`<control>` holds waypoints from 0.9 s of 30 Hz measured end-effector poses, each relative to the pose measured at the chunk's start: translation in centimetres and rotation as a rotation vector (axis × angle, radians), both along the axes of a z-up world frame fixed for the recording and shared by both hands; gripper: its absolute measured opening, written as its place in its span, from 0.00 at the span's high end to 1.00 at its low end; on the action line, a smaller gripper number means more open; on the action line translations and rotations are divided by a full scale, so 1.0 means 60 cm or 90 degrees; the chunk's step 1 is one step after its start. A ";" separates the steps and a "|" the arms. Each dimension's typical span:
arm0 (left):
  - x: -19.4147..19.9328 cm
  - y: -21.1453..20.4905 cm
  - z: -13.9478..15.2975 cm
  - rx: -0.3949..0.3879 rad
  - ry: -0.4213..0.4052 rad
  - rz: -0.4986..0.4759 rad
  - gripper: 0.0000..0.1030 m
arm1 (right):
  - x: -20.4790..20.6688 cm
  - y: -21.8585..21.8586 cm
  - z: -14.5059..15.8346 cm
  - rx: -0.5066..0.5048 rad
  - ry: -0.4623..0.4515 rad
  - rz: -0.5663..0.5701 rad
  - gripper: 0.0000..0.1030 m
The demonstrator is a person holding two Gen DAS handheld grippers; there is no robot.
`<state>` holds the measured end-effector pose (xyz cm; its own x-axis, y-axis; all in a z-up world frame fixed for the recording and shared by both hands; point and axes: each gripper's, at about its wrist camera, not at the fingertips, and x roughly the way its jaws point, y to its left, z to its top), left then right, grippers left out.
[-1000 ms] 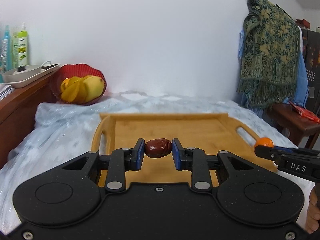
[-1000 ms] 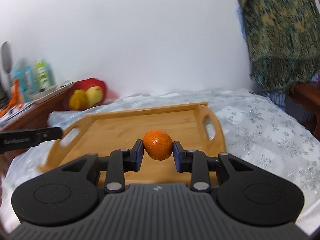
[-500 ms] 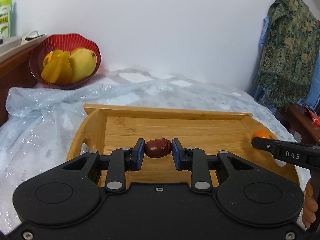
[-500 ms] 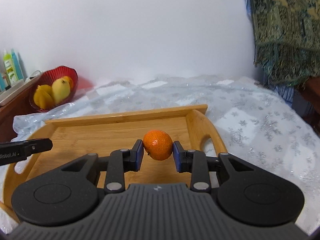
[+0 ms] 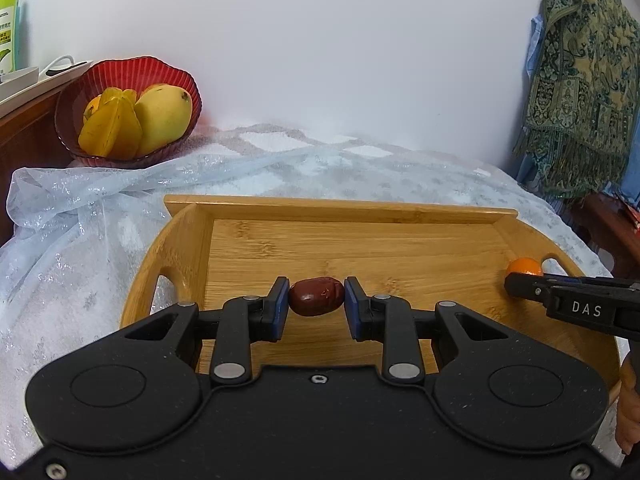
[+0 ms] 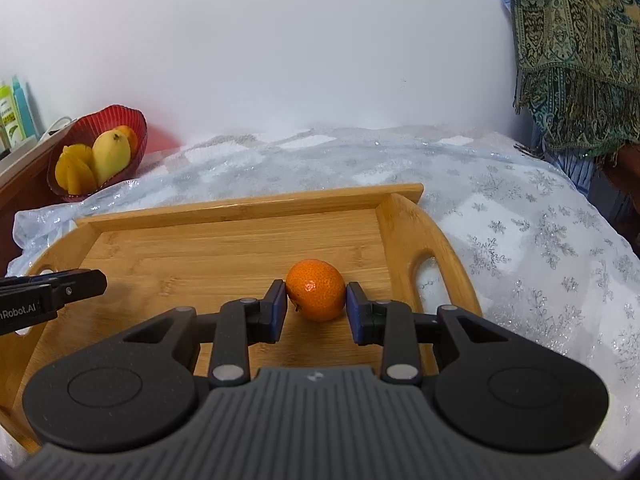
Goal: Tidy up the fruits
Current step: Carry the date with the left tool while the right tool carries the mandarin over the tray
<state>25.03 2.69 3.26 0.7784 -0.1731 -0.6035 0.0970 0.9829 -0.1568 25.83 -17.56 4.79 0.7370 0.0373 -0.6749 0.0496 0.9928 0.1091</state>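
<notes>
At the far left, a red bowl [image 5: 128, 108] of yellow fruit sits at the edge of the table's pale snowflake cloth [image 6: 520, 248], well apart from everything in play. Nearer, the wooden tray [image 5: 360, 210] lies bare, and both grippers hang over its near half. The left gripper [image 5: 316, 300] has its fingers narrowed on a dark red date [image 5: 316, 296], gripped end to end so its long axis runs straight across from pad to pad, over the tray's middle. To its right, the right gripper [image 6: 316, 300] has an orange mandarin [image 6: 316, 295] between its fingers; the left pad touches, while a thin gap shows at the right pad, so that grip looks loose. The mandarin sits low over the floor, near the tray's right handle slot, so judging by that, this hand is nearer to setting down. White lettering reads "DAS" on one gripper's side and "nRobot.AI" on the other's.
</notes>
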 end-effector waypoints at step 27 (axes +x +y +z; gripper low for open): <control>0.006 -0.005 -0.012 0.018 0.016 -0.006 0.73 | 0.000 -0.002 0.001 0.001 0.002 0.006 0.63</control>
<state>25.39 2.37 2.53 0.7617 -0.1624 -0.6272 0.1023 0.9861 -0.1311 25.84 -17.69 4.83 0.7341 0.0454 -0.6775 0.0410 0.9930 0.1111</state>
